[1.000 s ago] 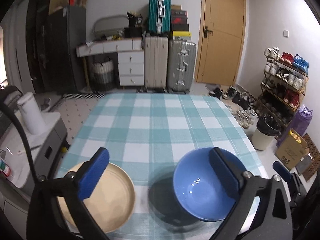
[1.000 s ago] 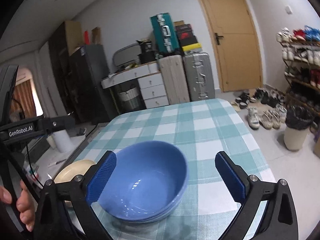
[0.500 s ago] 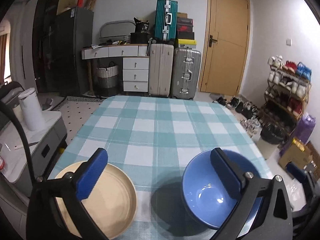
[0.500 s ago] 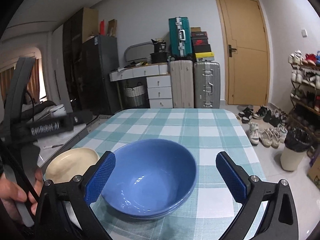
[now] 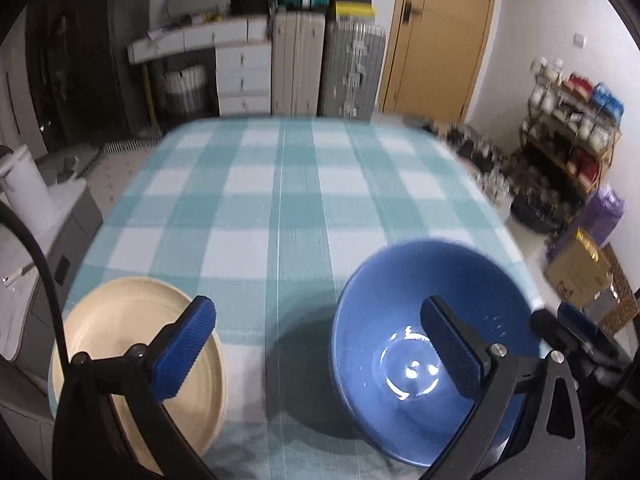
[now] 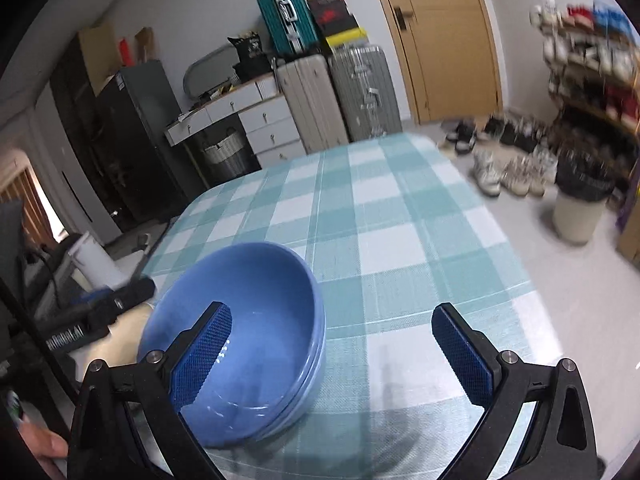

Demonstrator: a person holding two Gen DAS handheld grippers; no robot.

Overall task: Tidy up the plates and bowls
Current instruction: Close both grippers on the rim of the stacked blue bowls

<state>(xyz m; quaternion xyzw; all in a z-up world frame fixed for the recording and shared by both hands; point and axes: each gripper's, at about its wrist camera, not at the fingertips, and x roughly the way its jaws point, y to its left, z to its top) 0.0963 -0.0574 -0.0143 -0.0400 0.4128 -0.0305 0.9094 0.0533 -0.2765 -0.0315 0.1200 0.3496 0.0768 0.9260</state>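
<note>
A stack of blue bowls [image 6: 264, 312] sits near the front right of the checked tablecloth [image 6: 400, 240]. My right gripper [image 6: 332, 344] is open. Its left finger [image 6: 204, 356] is over the bowls' inside, and its right finger is over bare cloth, so the bowls' right rim lies between them. A cream plate [image 5: 132, 344] lies flat at the front left, left of the blue bowls [image 5: 400, 312]. My left gripper [image 5: 316, 340] is open above the gap between plate and bowls and holds nothing. In the right wrist view, most of the cream plate [image 6: 128, 340] is hidden.
The table's right edge [image 6: 520, 264] drops to a floor with shoes and a bin [image 6: 580, 204]. Suitcases [image 5: 320, 64], drawers and a wooden door [image 5: 436, 32] stand beyond the far edge. A white appliance [image 5: 24, 188] sits to the left. A hand [image 6: 44, 446] shows at the lower left.
Both views have dipped towards the table and are blurred by motion. My right gripper has shifted right, so its left finger now overlaps the bowls. Plate and bowls stay in place.
</note>
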